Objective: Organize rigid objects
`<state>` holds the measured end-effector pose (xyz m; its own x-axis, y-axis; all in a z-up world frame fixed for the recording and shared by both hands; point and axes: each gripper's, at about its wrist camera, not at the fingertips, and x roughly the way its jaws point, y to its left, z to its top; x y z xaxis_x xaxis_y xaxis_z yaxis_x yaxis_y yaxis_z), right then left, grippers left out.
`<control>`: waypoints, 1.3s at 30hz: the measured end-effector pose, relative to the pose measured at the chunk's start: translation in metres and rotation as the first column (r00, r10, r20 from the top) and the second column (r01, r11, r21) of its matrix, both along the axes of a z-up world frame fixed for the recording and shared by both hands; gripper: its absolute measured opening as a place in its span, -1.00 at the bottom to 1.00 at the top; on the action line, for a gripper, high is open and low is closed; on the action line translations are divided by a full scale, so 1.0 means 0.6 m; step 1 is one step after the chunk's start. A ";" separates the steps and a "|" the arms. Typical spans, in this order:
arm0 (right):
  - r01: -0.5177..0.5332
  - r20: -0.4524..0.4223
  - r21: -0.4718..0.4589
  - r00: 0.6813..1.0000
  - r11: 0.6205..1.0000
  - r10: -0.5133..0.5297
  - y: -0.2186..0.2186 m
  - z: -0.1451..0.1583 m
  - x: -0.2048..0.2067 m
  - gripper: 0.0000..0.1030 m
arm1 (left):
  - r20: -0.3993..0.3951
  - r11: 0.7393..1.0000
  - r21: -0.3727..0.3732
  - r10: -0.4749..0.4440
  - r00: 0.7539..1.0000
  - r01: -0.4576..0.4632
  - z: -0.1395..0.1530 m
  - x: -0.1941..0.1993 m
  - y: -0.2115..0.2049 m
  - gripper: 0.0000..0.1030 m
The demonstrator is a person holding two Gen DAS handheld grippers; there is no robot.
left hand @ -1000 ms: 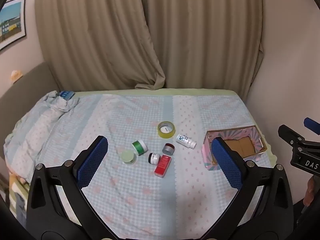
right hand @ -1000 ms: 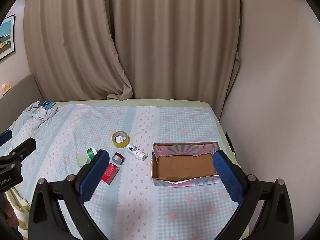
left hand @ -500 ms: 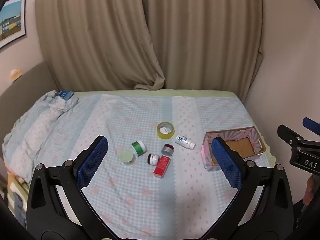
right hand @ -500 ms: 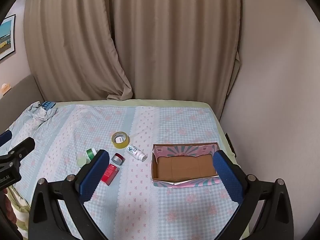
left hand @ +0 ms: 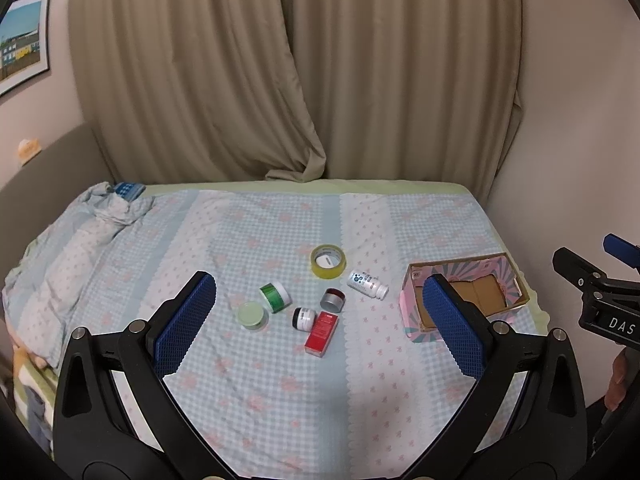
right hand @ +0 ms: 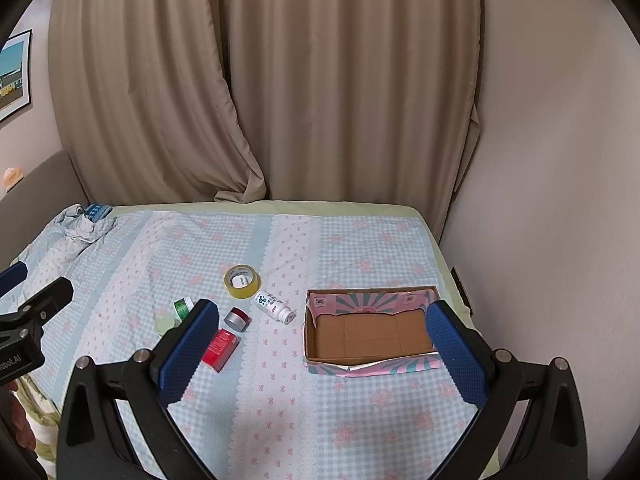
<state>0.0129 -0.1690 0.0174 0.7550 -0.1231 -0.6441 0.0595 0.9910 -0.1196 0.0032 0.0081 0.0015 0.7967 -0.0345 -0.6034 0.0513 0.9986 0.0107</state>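
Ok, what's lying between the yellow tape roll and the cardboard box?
Only the white bottle, on its side between the tape roll and the box; the right wrist view shows it clearest.

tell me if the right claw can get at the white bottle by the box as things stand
Probably yes. The right claw is open and empty, and the white bottle lies on its side apart from the box and the tape roll, nothing over it.
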 end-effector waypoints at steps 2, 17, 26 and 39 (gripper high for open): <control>0.001 0.002 0.000 1.000 1.000 -0.001 0.000 0.000 -0.001 1.00 | 0.000 1.000 0.002 0.001 1.000 -0.001 -0.001 0.000 0.000 0.99; 0.002 0.005 0.008 1.000 1.000 -0.002 0.002 0.000 -0.002 1.00 | 0.002 1.000 0.007 0.001 1.000 -0.001 -0.002 -0.002 -0.002 0.99; 0.002 0.008 0.013 1.000 1.000 -0.003 0.000 0.000 -0.002 1.00 | 0.008 1.000 0.006 0.000 1.000 0.000 -0.003 -0.006 -0.004 0.99; 0.003 0.011 0.017 1.000 1.000 -0.003 0.002 -0.001 -0.003 1.00 | 0.009 1.000 0.005 -0.002 1.000 0.002 -0.002 -0.006 -0.007 0.99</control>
